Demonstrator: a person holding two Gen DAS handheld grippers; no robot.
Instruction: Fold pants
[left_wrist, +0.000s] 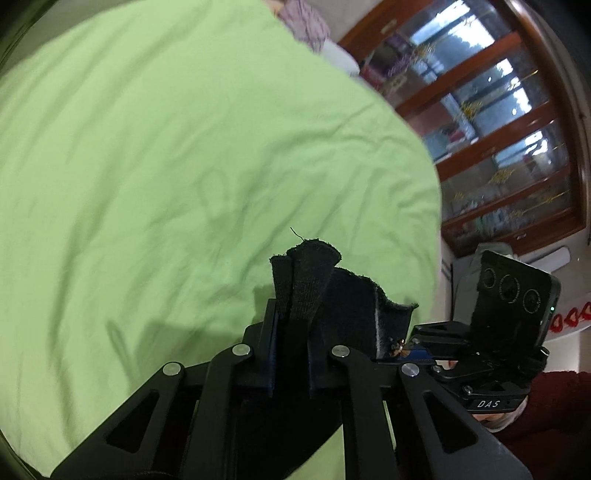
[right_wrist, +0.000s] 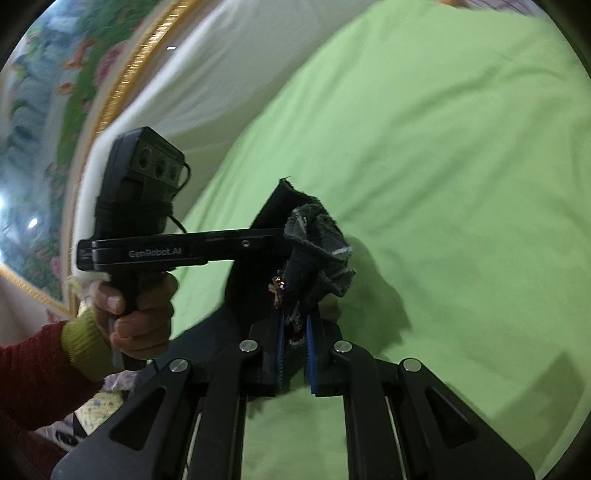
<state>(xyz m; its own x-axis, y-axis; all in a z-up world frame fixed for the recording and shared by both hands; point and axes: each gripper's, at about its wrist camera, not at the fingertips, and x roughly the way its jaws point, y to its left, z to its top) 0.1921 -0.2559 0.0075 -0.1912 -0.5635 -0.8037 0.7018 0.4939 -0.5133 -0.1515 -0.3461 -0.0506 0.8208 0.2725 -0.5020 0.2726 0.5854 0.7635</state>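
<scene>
Hanging bunched above the green bed (left_wrist: 184, 166), the black pants (left_wrist: 306, 280) are being pinched at two spots. The left hand-held gripper (left_wrist: 291, 332) is clamping one folded edge, and the right hand-held gripper (right_wrist: 295, 332) is gripping another bunch beside it. A wooden cabinet (left_wrist: 498, 129) is standing past the bed's edge.

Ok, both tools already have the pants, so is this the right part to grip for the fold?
Probably. Each tool pinches a bunched top edge of the black pants: the left tool and right tool sit close together, cloth hanging below over the green sheet. Hold those edges and spread them apart.
</scene>
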